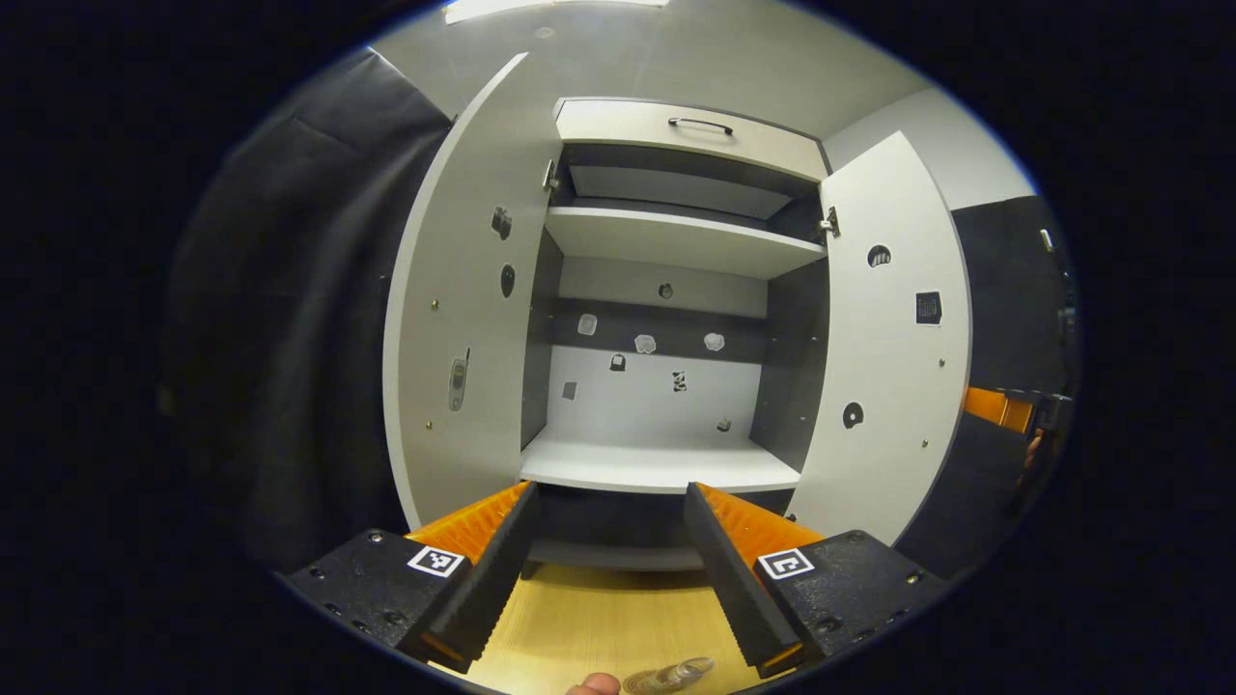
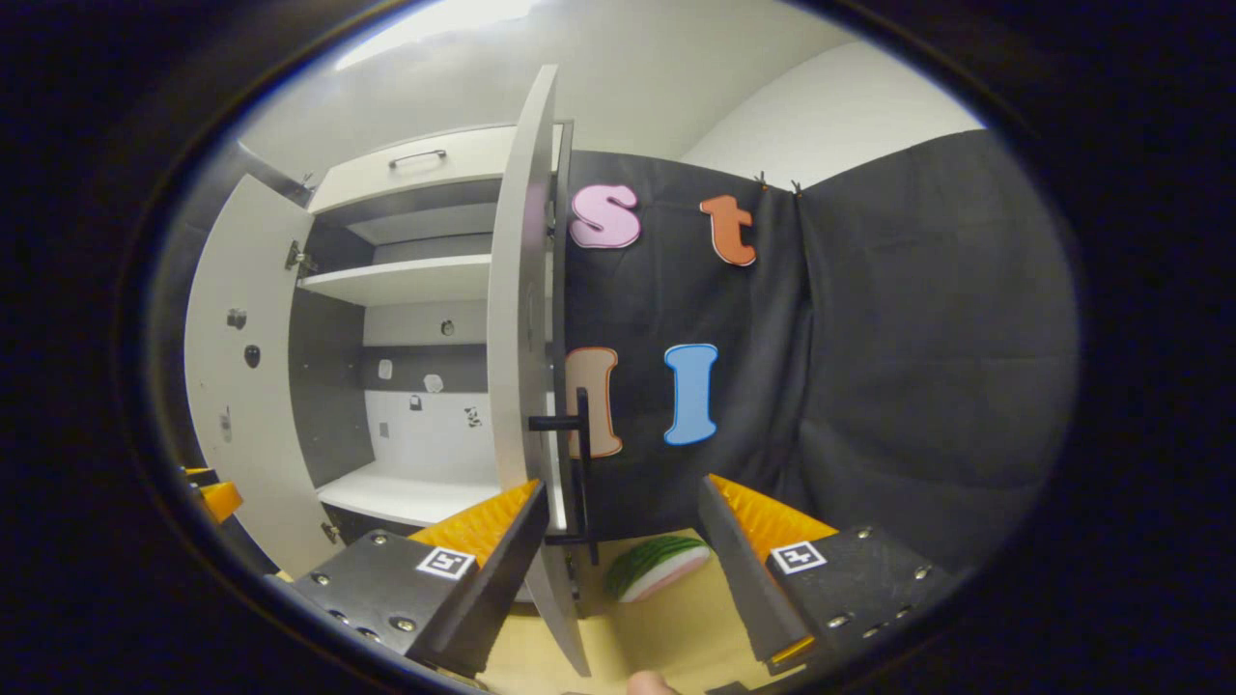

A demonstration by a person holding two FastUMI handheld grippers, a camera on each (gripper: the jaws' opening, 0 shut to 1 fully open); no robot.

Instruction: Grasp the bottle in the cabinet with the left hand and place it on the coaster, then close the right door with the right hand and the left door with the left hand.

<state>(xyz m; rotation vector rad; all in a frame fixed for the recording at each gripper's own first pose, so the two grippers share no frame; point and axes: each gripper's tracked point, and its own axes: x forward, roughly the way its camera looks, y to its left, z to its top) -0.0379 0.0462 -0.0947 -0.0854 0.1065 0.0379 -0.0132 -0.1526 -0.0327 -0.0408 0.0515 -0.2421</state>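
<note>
Beside the right door (image 2: pixel 521 319), your right gripper (image 2: pixel 618 550) holds its jaws spread; its handle (image 2: pixel 579 463) may snag them. Left gripper (image 1: pixel 608 560) jaws: also spread, empty.

Bright overhead light, sharp, fisheye-curved edges

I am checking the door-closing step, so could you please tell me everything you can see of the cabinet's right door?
The right door is a tall, flat, light grey panel, seemingly laminated board, swung wide open. In the right gripper view it stands edge-on just ahead of the open right claw, with a dark bar handle on its outer face. In the left gripper view its inner face shows dark stickers, small screws and a hinge near the top. Nothing touches it.
</note>
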